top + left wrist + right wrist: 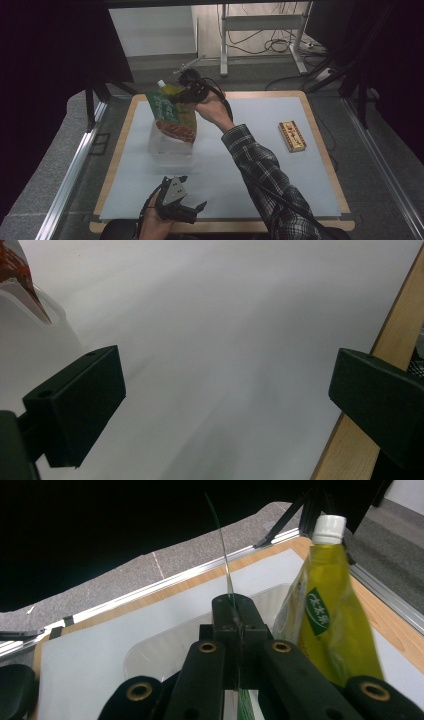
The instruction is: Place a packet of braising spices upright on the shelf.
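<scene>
Green, yellow and red pouch (171, 112) with white cap (329, 528); black-and-white plaid sleeve (265, 175); pale grey mat (250, 150); black grippers.

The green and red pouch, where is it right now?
In the high view the pouch hangs left of centre, pinched by the right gripper, its lower end in the clear container.

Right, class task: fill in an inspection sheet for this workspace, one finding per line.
Surface: pale mat on a wooden table.
Job's things: green pouch hanging over a clear container.
Clutter: small box at the right.
Grippers: right gripper shut on the pouch's edge; left gripper open, holding nothing.
Cables: gripper cable along the sleeve; loose cables on the floor.
Surroundings: metal stand, dark curtains.
</scene>
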A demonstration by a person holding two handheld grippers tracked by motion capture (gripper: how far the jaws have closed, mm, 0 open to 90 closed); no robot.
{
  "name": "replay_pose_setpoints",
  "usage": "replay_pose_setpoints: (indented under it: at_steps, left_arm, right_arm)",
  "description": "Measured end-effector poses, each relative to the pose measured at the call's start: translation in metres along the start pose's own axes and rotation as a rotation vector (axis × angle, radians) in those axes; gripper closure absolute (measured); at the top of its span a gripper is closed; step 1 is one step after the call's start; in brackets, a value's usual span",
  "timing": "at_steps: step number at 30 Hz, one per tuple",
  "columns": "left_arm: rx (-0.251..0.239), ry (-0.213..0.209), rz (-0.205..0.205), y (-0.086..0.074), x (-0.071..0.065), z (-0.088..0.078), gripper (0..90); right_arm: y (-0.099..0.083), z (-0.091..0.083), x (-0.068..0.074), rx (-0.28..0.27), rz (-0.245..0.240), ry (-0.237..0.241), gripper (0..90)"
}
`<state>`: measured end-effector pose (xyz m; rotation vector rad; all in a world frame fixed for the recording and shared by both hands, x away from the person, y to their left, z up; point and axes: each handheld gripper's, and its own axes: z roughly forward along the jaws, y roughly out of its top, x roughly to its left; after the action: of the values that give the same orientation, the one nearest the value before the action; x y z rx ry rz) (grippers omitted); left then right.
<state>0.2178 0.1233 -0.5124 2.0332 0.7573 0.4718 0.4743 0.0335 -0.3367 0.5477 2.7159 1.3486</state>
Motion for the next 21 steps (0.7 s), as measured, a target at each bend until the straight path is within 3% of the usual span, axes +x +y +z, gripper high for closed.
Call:
replay_pose_setpoints:
  at_steps: [6,14,21]
  left_arm:
    - [0.001,-0.002,0.001,0.0,0.0,0.0,1.2]
    - [0.001,-0.004,0.001,0.0,-0.001,0.002,1.2]
    - [0.003,0.001,0.002,0.0,-0.002,0.002,1.2]
  right_arm:
    - [-0.001,-0.003,-0.004,0.004,0.001,-0.05,86.5]
    - [-0.002,-0.009,-0.002,0.001,-0.038,-0.106,65.9]
    - [-0.01,-0.018,-0.004,0.008,-0.057,-0.131,54.7]
